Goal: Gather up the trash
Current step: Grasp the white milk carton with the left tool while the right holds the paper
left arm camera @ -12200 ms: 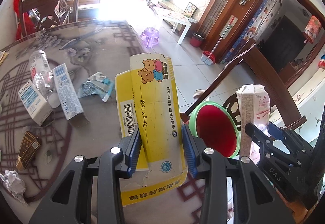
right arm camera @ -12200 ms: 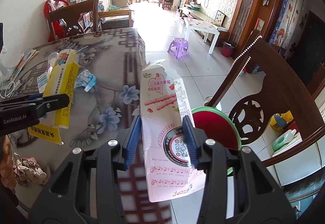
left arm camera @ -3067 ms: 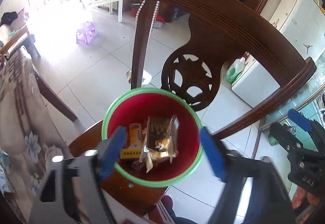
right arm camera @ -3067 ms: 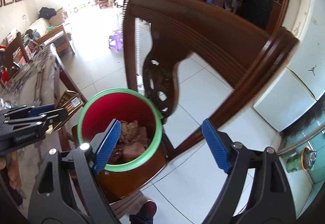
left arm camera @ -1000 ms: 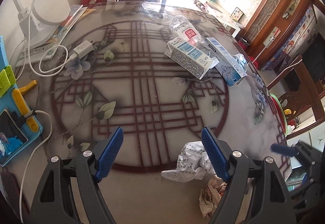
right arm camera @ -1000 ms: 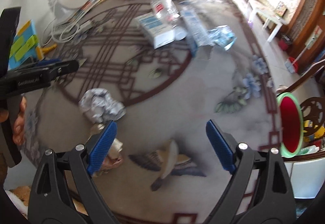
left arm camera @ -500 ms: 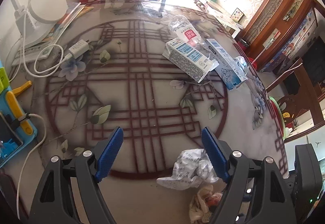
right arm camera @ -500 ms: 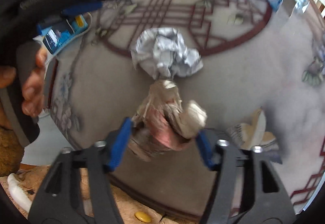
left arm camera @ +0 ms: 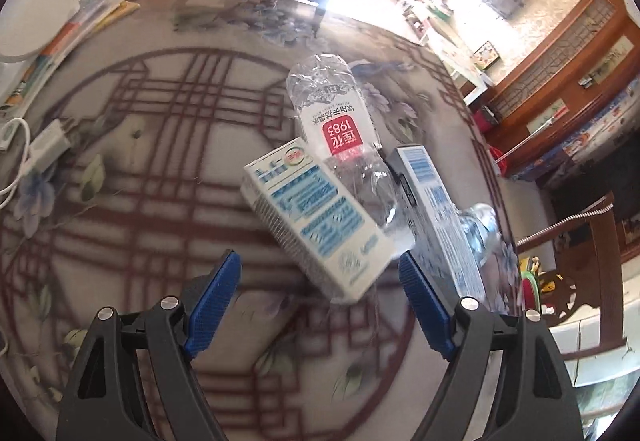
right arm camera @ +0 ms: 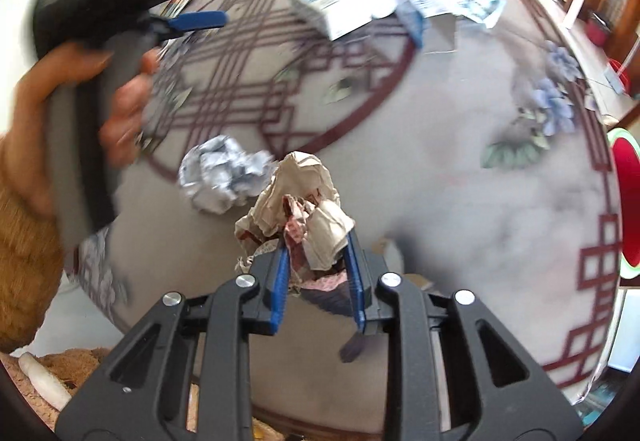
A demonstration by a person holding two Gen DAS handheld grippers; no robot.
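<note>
My right gripper [right arm camera: 316,253] is closing on a crumpled beige paper wad [right arm camera: 304,197], and both blue pads press its sides just above the table [right arm camera: 460,181]. A crumpled white-grey paper ball [right arm camera: 224,179] lies right beside it on the left. My left gripper [left arm camera: 318,269] stands open over a white-and-blue carton [left arm camera: 316,217] with nothing between its pads. The carton leans against a flattened clear bottle [left arm camera: 336,121] with a red label. A long blue-and-white box [left arm camera: 432,201] and a crumpled wrapper [left arm camera: 480,225] lie to their right.
A hand [right arm camera: 60,113] holds the left tool at the upper left of the right wrist view. The red bin with a green rim [right arm camera: 626,201] stands past the table's right edge, by a wooden chair [left arm camera: 592,249]. A charger and cables [left arm camera: 48,143] and papers [left arm camera: 80,25] lie at the left.
My right gripper has shut from wide open onto the beige paper wad. My left gripper has moved forward across the table, from the paper balls to the carton and bottle.
</note>
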